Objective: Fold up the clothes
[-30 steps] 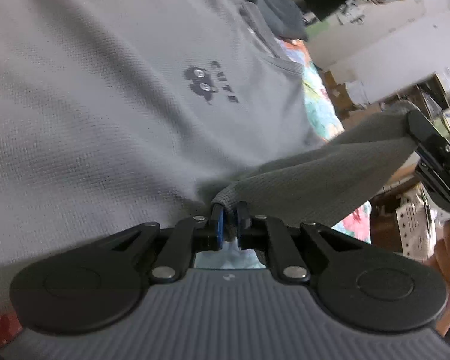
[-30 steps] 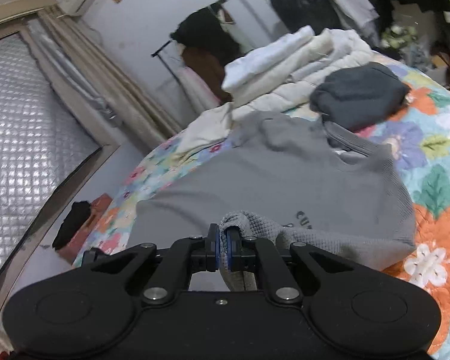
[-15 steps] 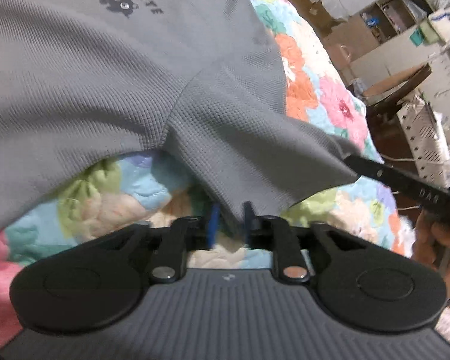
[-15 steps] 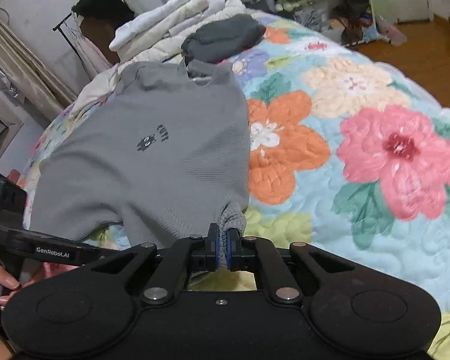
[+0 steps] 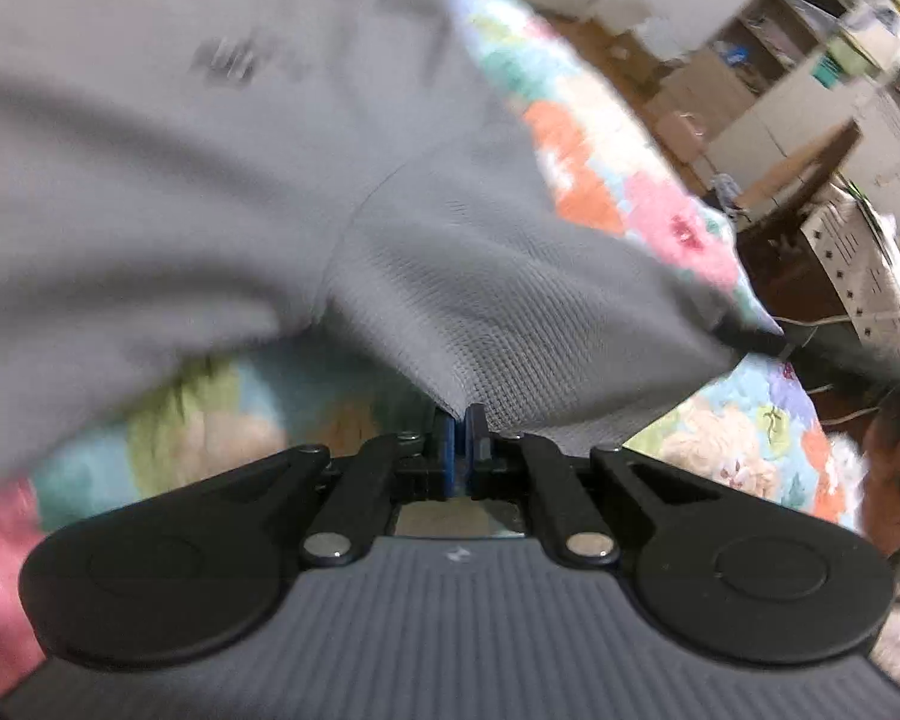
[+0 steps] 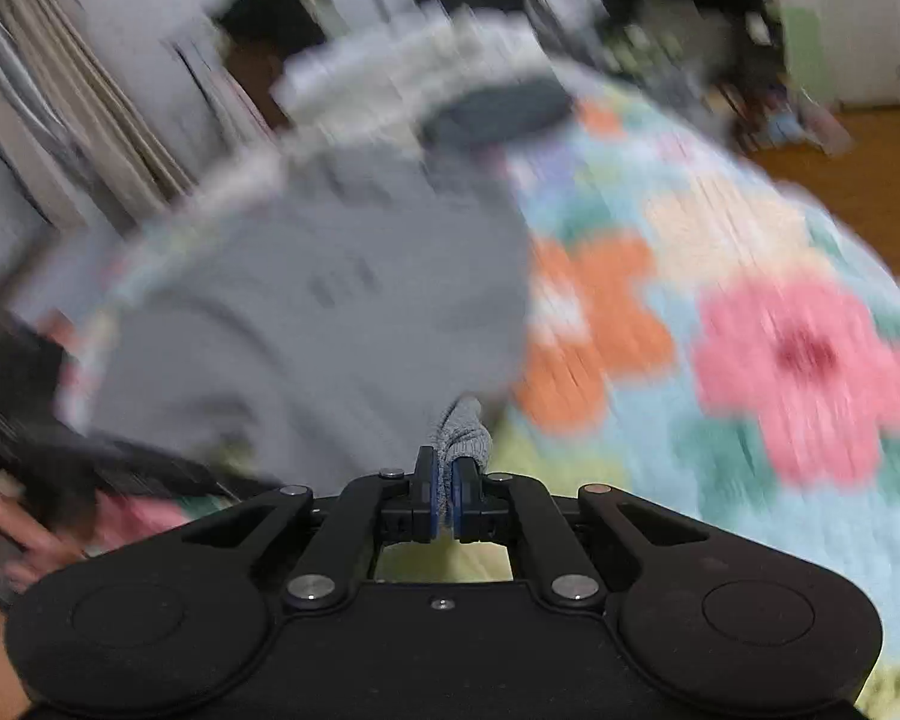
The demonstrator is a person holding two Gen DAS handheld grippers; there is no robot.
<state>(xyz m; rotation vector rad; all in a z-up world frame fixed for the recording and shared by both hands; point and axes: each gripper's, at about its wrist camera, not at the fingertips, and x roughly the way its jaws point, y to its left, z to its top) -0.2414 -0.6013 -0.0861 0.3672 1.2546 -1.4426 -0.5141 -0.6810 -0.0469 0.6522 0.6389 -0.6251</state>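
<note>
The grey shirt (image 5: 222, 138) lies spread on the floral quilt (image 6: 750, 360) of the bed, its sleeve drawn toward the near edge. The left claw (image 5: 462, 420) is clamped on the sleeve hem at its near edge. The right claw (image 6: 441, 480) is clamped on a bunched corner of the same sleeve. Both views are motion-blurred. Folded garments (image 6: 402, 60) sit at the far end.
</note>
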